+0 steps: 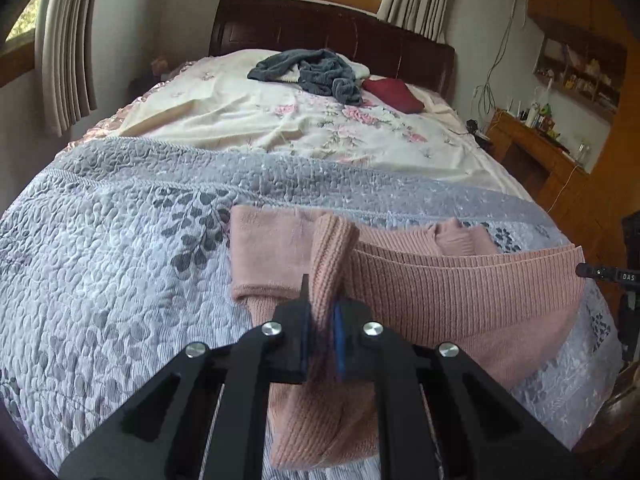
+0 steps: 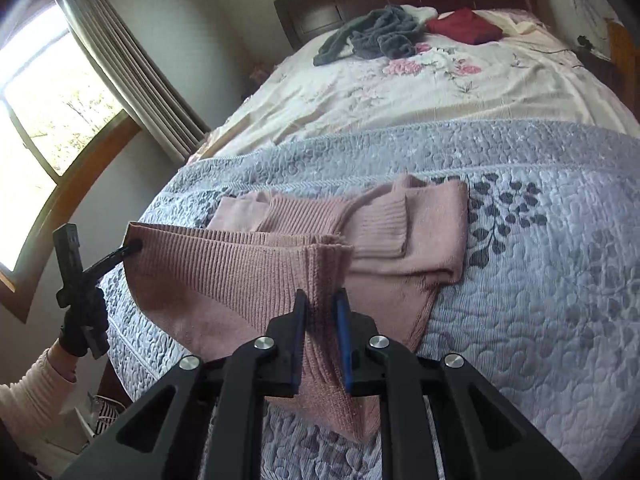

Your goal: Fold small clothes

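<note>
A pink knit sweater lies on the grey-blue quilt at the foot of the bed. My left gripper is shut on one corner of its ribbed hem, which is bunched between the blue pads. My right gripper is shut on the other hem corner, and the sweater hangs stretched between both grippers, hem raised off the quilt. The collar end and folded-in sleeves rest flat farther up. The right gripper's tip shows at the hem's right end, and the left gripper at its left end, held by a gloved hand.
Near the dark headboard lie a crumpled grey garment and a folded red one on the floral sheet. A wooden desk with small items stands right of the bed. Curtained windows are on the left wall.
</note>
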`<action>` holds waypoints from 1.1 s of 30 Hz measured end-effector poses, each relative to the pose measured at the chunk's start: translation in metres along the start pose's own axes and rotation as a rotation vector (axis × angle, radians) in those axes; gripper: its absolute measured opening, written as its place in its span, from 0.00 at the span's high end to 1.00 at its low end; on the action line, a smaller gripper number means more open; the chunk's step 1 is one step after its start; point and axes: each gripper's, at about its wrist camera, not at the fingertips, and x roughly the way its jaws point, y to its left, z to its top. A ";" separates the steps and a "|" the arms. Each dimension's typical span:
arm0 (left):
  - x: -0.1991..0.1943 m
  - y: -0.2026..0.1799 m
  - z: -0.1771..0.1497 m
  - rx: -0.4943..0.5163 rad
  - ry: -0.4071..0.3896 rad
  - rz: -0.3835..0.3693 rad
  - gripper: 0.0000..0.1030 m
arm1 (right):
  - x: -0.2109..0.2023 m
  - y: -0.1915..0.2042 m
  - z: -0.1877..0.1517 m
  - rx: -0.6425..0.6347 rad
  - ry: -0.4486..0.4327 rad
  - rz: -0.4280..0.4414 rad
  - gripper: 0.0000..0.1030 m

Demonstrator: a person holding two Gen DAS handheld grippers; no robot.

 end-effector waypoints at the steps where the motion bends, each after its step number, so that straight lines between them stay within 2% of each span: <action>1: 0.003 -0.001 0.010 0.006 -0.015 0.007 0.93 | 0.000 0.000 0.010 -0.001 -0.010 -0.007 0.86; 8: 0.052 -0.003 0.080 0.008 -0.066 0.041 0.93 | 0.027 -0.019 0.084 0.021 -0.038 -0.086 0.86; 11: 0.087 0.000 0.096 -0.004 -0.034 0.047 0.93 | 0.053 -0.035 0.104 0.064 -0.019 -0.100 0.86; 14: 0.123 0.003 0.096 -0.012 0.023 0.074 0.93 | 0.084 -0.050 0.112 0.093 0.010 -0.131 0.90; 20: 0.188 0.018 0.070 -0.040 0.154 0.123 0.92 | 0.137 -0.078 0.108 0.162 0.081 -0.181 0.92; 23: 0.208 0.031 0.060 -0.067 0.198 0.157 0.87 | 0.151 -0.086 0.098 0.179 0.112 -0.197 0.90; 24: 0.211 0.036 0.058 -0.083 0.208 0.167 0.84 | 0.153 -0.087 0.094 0.182 0.122 -0.193 0.88; 25: 0.212 0.042 0.056 -0.103 0.215 0.171 0.76 | 0.155 -0.088 0.089 0.181 0.133 -0.188 0.86; 28: 0.202 0.061 0.054 -0.172 0.186 0.200 0.59 | 0.157 -0.089 0.077 0.166 0.159 -0.198 0.78; 30: 0.188 0.073 0.054 -0.236 0.150 0.209 0.55 | 0.155 -0.091 0.067 0.189 0.173 -0.178 0.76; 33: 0.162 0.088 0.048 -0.311 0.112 0.198 0.54 | 0.142 -0.090 0.048 0.205 0.174 -0.149 0.73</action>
